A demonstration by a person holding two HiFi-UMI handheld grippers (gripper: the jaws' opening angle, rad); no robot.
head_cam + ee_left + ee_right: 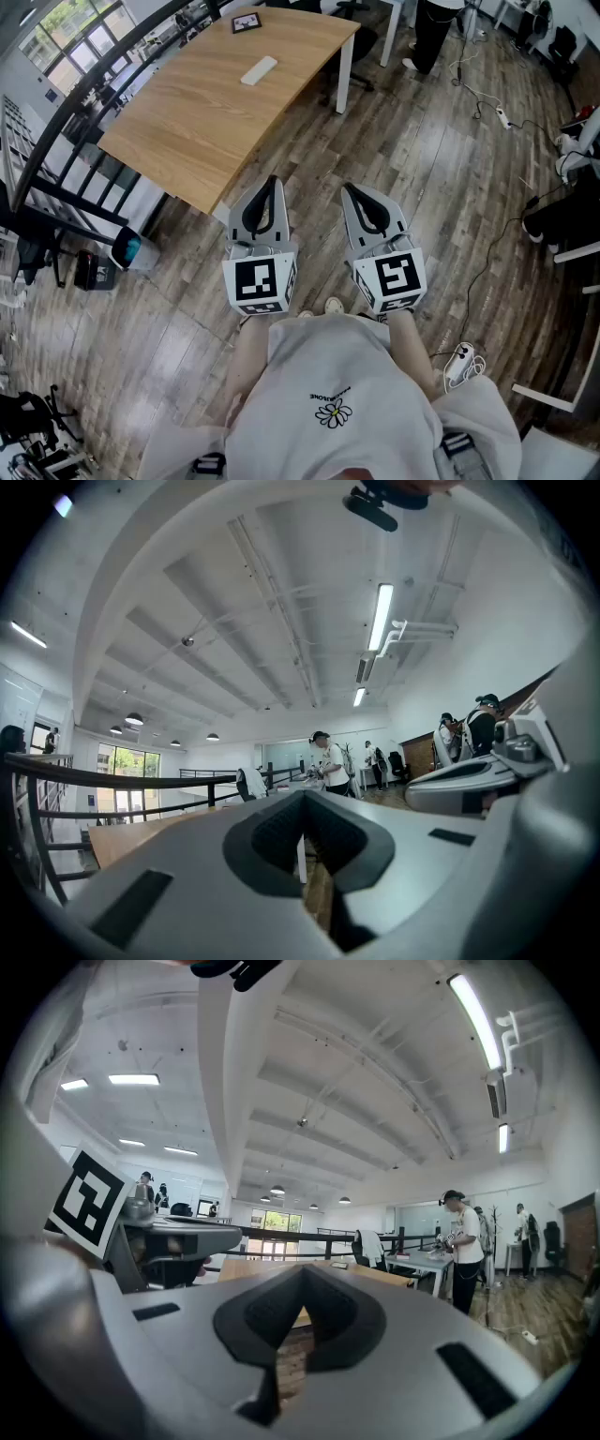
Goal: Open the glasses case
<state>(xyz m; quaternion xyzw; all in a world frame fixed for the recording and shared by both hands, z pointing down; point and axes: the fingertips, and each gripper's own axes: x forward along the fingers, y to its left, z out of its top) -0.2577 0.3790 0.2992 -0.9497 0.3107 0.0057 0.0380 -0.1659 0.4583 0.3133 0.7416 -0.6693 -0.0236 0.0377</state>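
Nearest the camera, a person in a pale grey shirt (328,403) stands on the brown plank floor (441,159). Both tools are held level and side by side, pointing towards the table.

The left gripper (272,184) has its grey jaws pressed together. Its dark pads meet at the tip and nothing is between them. The right gripper (349,191) is in the same condition, closed and empty.

Ahead is a light wooden table with white legs (187,131). In the head view its near corner lies just to the left of the left gripper's tip.

The white, oblong, round-ended glasses case (259,70) lies flat on the tabletop towards the far end, well apart from both grippers. It is almost straight ahead of the left gripper, slightly to the left of that gripper's line. The right gripper would have to cross further leftwards to reach it, so the left is judged the nearer.

The long axis of the case runs obliquely, with its near end to the left and its far end to the right. It is therefore neither in line with the jaws nor square to them. At this range it cannot be told which long side carries the opening seam.

The task has probably not begun. Reaching the case calls for a move forward over the table, and the jaws must part before either gripper can take hold.

Farthest is a dark framed card with a black-and-white marker (247,22). It lies beyond the case, apart from it, near the table's far edge.
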